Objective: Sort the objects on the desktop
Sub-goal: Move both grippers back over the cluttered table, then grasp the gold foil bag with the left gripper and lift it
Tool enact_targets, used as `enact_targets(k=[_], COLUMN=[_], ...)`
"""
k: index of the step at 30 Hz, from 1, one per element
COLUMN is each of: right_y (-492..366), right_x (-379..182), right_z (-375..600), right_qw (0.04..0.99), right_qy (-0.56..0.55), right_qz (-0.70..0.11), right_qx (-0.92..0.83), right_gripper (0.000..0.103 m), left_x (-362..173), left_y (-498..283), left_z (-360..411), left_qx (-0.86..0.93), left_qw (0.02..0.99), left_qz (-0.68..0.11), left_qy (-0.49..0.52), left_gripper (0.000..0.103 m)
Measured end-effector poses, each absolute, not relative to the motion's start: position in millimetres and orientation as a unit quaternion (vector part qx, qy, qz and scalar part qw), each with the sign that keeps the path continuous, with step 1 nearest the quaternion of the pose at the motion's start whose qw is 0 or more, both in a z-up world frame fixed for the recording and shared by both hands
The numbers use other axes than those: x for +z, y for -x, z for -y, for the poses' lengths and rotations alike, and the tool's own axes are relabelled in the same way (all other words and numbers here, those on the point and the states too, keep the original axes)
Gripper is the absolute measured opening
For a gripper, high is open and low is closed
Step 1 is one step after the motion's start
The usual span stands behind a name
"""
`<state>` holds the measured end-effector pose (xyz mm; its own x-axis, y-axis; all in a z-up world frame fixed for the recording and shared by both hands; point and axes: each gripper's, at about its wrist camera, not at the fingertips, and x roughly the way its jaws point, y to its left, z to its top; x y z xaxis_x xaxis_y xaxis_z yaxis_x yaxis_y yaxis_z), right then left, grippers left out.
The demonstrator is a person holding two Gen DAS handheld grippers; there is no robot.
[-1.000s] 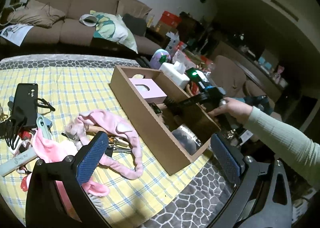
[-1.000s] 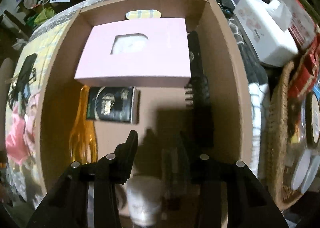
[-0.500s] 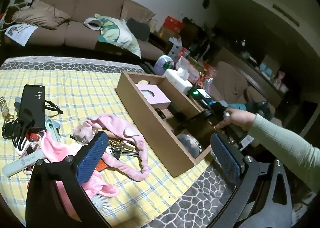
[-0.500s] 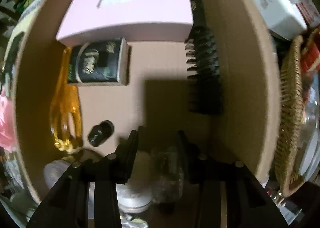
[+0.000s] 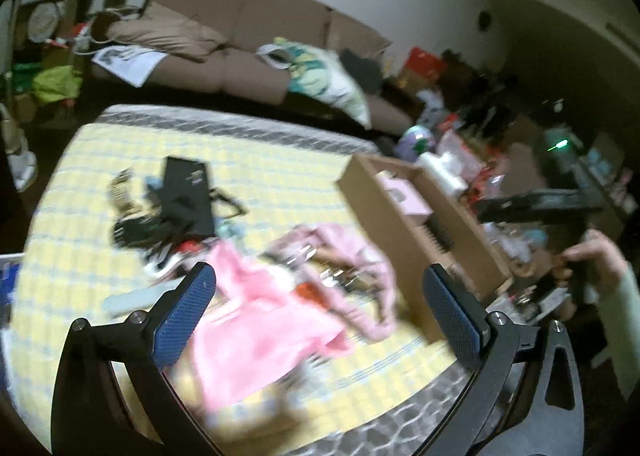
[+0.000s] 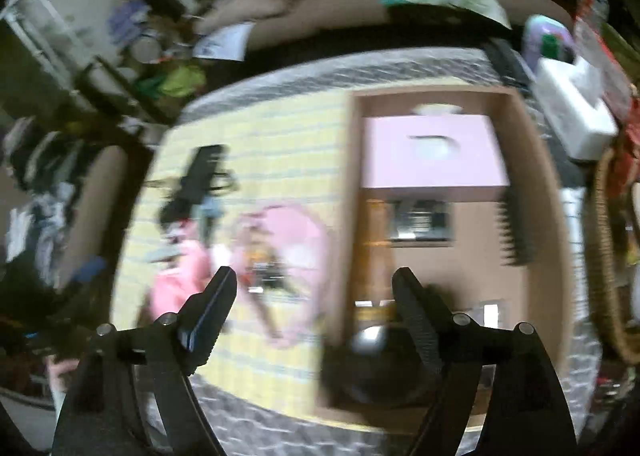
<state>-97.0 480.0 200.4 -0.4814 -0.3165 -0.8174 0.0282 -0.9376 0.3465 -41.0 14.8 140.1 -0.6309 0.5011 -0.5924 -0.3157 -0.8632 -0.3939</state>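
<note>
The right gripper [image 6: 314, 288] is being lifted clear of the long brown cardboard box [image 6: 536, 192]; its jaws are being opened and nothing is being held between them, where earlier a small clear item was being gripped low inside the box. That item is judged delivered. The left gripper [image 5: 318, 294], jaws wide and empty, is being swung toward the pink fabric heap [image 5: 256, 332] still waiting on the yellow checked worktop [image 5: 280, 172].
</note>
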Motion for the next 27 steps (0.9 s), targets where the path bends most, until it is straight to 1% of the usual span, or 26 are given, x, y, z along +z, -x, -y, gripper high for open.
enact_targets(k=[8, 13, 17, 22, 27], right_y=[82.9, 70.6, 75.3, 80.2, 84.3], right_x=[173.4, 159.7, 138.9, 118.0, 109.9], right_z=[-398.4, -362.3, -337.7, -321.8, -322.0], right_qw=[0.123, 0.127, 0.131, 0.128, 0.123], right_qy=[-0.487, -0.471, -0.477, -0.480, -0.480], right_qz=[0.137, 0.140, 0.146, 0.133, 0.136], right_qx=[-0.854, -0.862, -0.857, -0.858, -0.858], right_gripper=[0.084, 0.085, 0.085, 0.085, 0.085], left_x=[131.0, 119.3, 99.6, 69.1, 34.0], left_y=[10.5, 12.0, 9.5, 1.4, 4.0], left_z=[-4.7, 29.4, 50.4, 45.8, 18.3], left_qx=[0.903, 0.904, 0.889, 0.866, 0.836], left_qw=[0.199, 0.153, 0.137, 0.136, 0.132], left_qz=[0.053, 0.033, 0.025, -0.010, -0.076], left_qy=[0.378, 0.397, 0.436, 0.482, 0.527], left_gripper=[0.103, 0.103, 0.103, 0.103, 0.103])
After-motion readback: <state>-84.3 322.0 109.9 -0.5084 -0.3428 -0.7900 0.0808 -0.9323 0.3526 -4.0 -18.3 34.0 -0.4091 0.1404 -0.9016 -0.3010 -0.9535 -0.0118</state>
